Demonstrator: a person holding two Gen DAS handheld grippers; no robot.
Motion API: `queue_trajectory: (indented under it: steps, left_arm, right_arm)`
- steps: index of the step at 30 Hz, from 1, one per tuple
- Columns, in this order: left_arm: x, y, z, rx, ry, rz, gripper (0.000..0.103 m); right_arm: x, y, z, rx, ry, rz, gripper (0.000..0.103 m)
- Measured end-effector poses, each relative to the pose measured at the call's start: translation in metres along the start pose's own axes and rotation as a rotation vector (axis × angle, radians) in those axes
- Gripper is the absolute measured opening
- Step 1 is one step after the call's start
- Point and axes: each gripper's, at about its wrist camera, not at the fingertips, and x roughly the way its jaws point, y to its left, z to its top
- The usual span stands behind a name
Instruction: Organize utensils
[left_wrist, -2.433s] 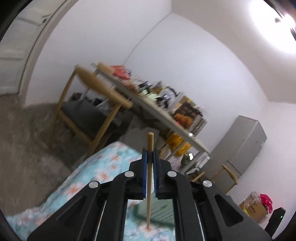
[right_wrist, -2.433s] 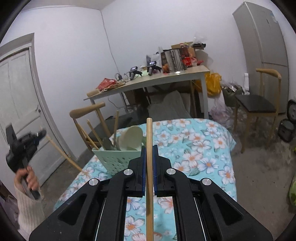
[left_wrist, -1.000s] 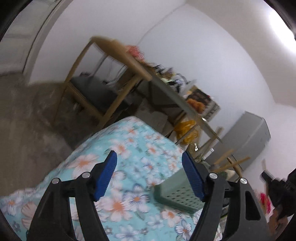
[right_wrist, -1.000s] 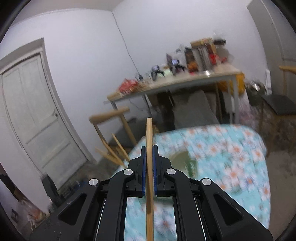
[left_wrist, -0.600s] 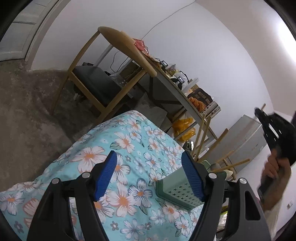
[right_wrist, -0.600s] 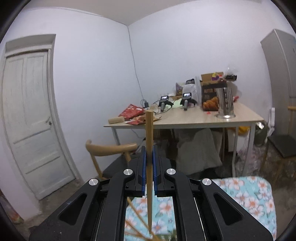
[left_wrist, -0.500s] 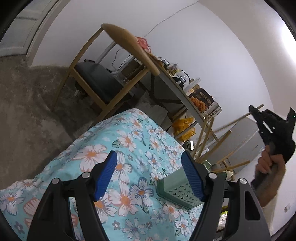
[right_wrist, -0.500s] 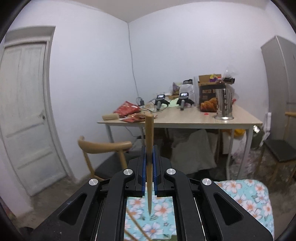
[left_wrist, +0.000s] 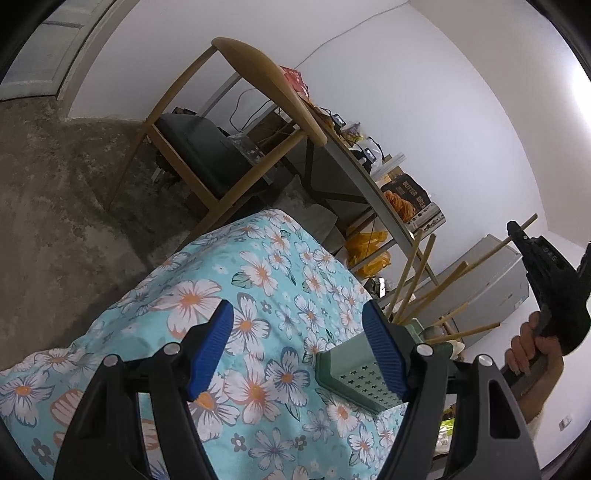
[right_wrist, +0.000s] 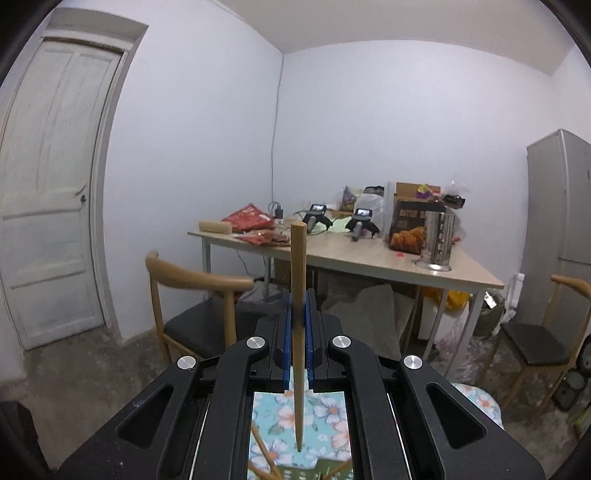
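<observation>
My left wrist view looks down close over the floral cloth (left_wrist: 258, 273). My right faces level toward the desk (right_wrist: 369, 258). Both share the wooden chair (left_wrist: 258, 74).

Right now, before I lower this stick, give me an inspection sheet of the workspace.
Surface: floral cloth, bare apart from the basket.
Job's things: green basket at the cloth's right side, several wooden sticks leaning in it; one wooden chopstick in the right gripper, tip above the basket.
Clutter: far table crowded with packets, a box and a metal canister.
Grippers: left gripper open, nothing between the pads; right gripper shut on the chopstick.
Cables: one runs down the wall corner to the table.
Surroundings: white door, wooden chair, grey fridge.
</observation>
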Motion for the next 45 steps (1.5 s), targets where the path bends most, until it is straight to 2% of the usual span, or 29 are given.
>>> queue_trajectory:
  steps: [2, 7, 12, 14, 16, 22, 26, 28, 32, 34, 35, 36, 37, 38, 39, 42, 45]
  left_arm:
    - [0.001, -0.001, -0.001, 0.002, 0.006, -0.002, 0.069]
    - [0.002, -0.001, -0.003, 0.002, 0.009, 0.007, 0.069]
    - [0.003, 0.002, -0.001, -0.009, 0.017, 0.008, 0.069]
    - [0.005, 0.003, -0.001, -0.014, 0.024, 0.007, 0.069]
    - [0.006, 0.002, -0.002, -0.011, 0.028, 0.011, 0.069]
    - [0.009, -0.006, -0.006, 0.026, 0.034, 0.024, 0.069]
    - [0.017, -0.022, -0.014, 0.094, 0.061, 0.027, 0.069]
    - [0.022, -0.034, -0.021, 0.143, 0.073, 0.027, 0.07]
    - [0.038, -0.078, -0.044, 0.331, 0.115, 0.035, 0.07]
    - [0.044, -0.103, -0.061, 0.482, 0.103, 0.049, 0.073]
    - [0.047, -0.11, -0.065, 0.519, 0.105, 0.027, 0.075]
    - [0.052, -0.115, -0.068, 0.537, 0.131, -0.055, 0.08]
    - [0.061, -0.116, -0.068, 0.53, 0.182, -0.175, 0.084]
    - [0.069, -0.116, -0.067, 0.529, 0.206, -0.21, 0.085]
    - [0.079, -0.116, -0.066, 0.542, 0.21, -0.194, 0.085]
    - [0.1, -0.111, -0.064, 0.603, 0.189, -0.049, 0.084]
    - [0.107, -0.108, -0.055, 0.588, 0.188, -0.052, 0.078]
  right_arm:
    - [0.0, 0.002, -0.01, -0.005, 0.015, -0.001, 0.005]
    - [0.011, -0.01, -0.039, 0.077, 0.12, 0.041, 0.005]
    - [0.021, -0.011, -0.067, 0.064, 0.209, 0.033, 0.007]
    - [0.021, -0.012, -0.077, 0.067, 0.246, 0.089, 0.024]
    - [0.015, -0.014, -0.079, 0.079, 0.252, 0.097, 0.033]
    - [-0.028, -0.033, -0.069, 0.132, 0.177, 0.084, 0.043]
    - [-0.062, -0.057, -0.073, 0.187, 0.153, 0.072, 0.047]
    - [-0.083, -0.069, -0.086, 0.215, 0.132, 0.069, 0.049]
    - [-0.105, -0.091, -0.123, 0.293, 0.084, 0.005, 0.055]
    - [-0.102, -0.108, -0.143, 0.371, 0.119, 0.014, 0.057]
    - [-0.094, -0.119, -0.153, 0.416, 0.164, 0.053, 0.059]
    - [-0.083, -0.129, -0.16, 0.442, 0.213, 0.123, 0.062]
    - [-0.075, -0.135, -0.165, 0.452, 0.243, 0.159, 0.066]
    - [-0.066, -0.143, -0.174, 0.457, 0.269, 0.169, 0.066]
    - [-0.061, -0.149, -0.179, 0.458, 0.283, 0.161, 0.066]
    - [-0.04, -0.164, -0.2, 0.458, 0.38, 0.128, 0.066]
    - [-0.031, -0.168, -0.208, 0.438, 0.404, 0.154, 0.066]
